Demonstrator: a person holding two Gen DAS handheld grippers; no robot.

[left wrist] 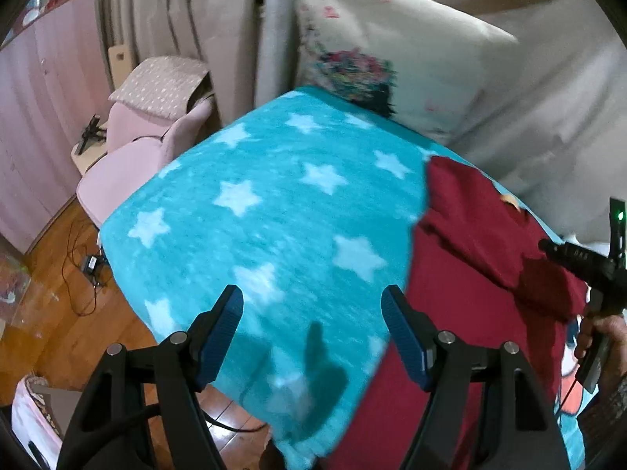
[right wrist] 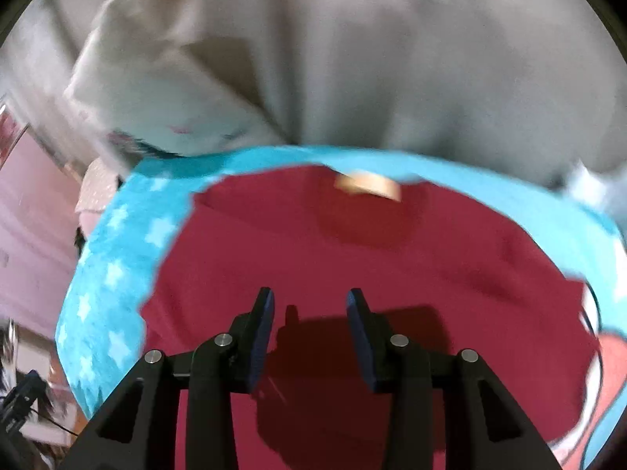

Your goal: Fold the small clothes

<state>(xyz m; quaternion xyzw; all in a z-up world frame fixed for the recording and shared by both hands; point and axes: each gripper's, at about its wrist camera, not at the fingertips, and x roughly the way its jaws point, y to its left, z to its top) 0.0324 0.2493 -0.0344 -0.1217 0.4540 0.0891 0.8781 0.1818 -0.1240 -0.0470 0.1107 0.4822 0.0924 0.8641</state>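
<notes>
A dark red garment [right wrist: 352, 258] lies spread flat on a turquoise blanket with white stars [left wrist: 274, 203], toward the blanket's right side. The right gripper [right wrist: 309, 301] hovers above the garment, jaws parted, holding nothing. The left gripper [left wrist: 311, 297] hangs over bare blanket just left of the garment, jaws wide, empty. A cream pillow [left wrist: 392, 55] leans at the far end.

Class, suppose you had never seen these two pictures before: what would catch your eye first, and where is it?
The dark red garment stands out first, spread over the right part of the turquoise star blanket. Next come the open tongs: the left tongs hang over bare blanket beside the garment, the right tongs over the garment itself. A white printed pillow stands at the blanket's far end.
</notes>
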